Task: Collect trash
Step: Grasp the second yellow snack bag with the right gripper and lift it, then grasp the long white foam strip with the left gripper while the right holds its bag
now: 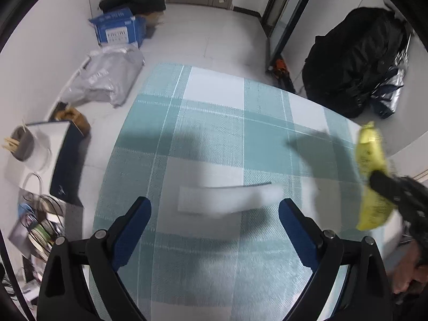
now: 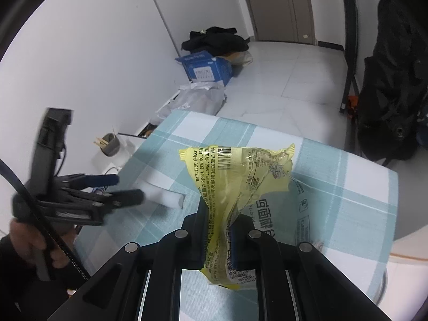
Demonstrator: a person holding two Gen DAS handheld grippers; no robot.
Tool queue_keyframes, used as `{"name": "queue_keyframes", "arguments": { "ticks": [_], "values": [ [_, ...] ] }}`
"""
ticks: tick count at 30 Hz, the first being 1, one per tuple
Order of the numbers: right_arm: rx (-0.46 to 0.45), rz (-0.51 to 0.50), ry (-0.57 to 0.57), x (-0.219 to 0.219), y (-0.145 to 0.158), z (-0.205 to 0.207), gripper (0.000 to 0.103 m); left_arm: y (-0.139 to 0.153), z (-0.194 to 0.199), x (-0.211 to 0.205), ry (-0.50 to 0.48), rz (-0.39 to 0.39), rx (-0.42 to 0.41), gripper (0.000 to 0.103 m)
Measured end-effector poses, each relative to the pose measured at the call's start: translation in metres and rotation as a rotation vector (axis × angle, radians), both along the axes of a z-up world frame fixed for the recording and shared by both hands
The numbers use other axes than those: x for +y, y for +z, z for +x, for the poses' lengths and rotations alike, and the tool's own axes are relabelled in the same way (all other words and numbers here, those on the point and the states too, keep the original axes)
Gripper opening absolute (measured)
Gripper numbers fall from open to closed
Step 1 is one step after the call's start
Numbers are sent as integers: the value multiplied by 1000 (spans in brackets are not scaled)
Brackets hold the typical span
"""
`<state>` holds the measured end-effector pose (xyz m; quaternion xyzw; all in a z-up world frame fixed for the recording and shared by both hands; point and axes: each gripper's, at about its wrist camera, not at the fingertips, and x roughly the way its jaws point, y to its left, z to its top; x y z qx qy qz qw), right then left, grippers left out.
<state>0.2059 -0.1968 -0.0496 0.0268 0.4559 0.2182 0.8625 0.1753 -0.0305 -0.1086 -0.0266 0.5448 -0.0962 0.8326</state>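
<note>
While the teal-and-white checked tablecloth [image 1: 214, 123] lay under both tools, my right gripper [image 2: 218, 230] stood clenched on a crumpled yellow plastic wrapper [image 2: 235, 176], raised above its near right corner. My left gripper [image 1: 214, 214] hung released over a white foam strip [image 1: 227, 198] mid-cloth. Pinched thinly, the slick wrapper could slip free.

We see two fisheye views, each from a wrist, looking forward and steeply down along its own fingers. The left wrist view sits close above the checked tablecloth [image 1: 214, 123]. The right wrist view is a little higher and faces the same table [image 2: 347, 187]. Both share the cloth, the blue box [image 1: 117, 30] and the white foam piece [image 2: 163, 194].
</note>
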Motion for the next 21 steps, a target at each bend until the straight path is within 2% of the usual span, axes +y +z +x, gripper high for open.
{"name": "queue_keyframes", "arguments": {
  "ticks": [2,4,6,8,10,15,17,19,21],
  "values": [
    [-8,10,-2,-6,2,-5,12,1,1,-3,-19,26,-19,94],
    [-16,14,-4,-10,5,-9,12,5,1,-7,-79,48,-34,94],
    [-26,20,-5,-16,8,-12,12,9,-1,-13,-185,68,-20,94],
    [-34,36,-12,-25,11,-14,12,14,-5,-17,-244,107,-65,94],
    [-35,51,-17,-32,12,-16,12,14,-6,-26,-347,165,-75,94],
    [-33,67,-17,-41,12,-21,12,-5,0,-40,-535,262,-12,94],
    [-40,66,-11,-43,15,-24,12,-12,3,-38,-567,300,14,93],
    [-47,70,-9,-45,18,-26,12,-15,3,-31,-588,298,49,85],
    [-55,80,-15,-48,20,-27,12,-15,4,-28,-598,285,58,83]
  ]
}}
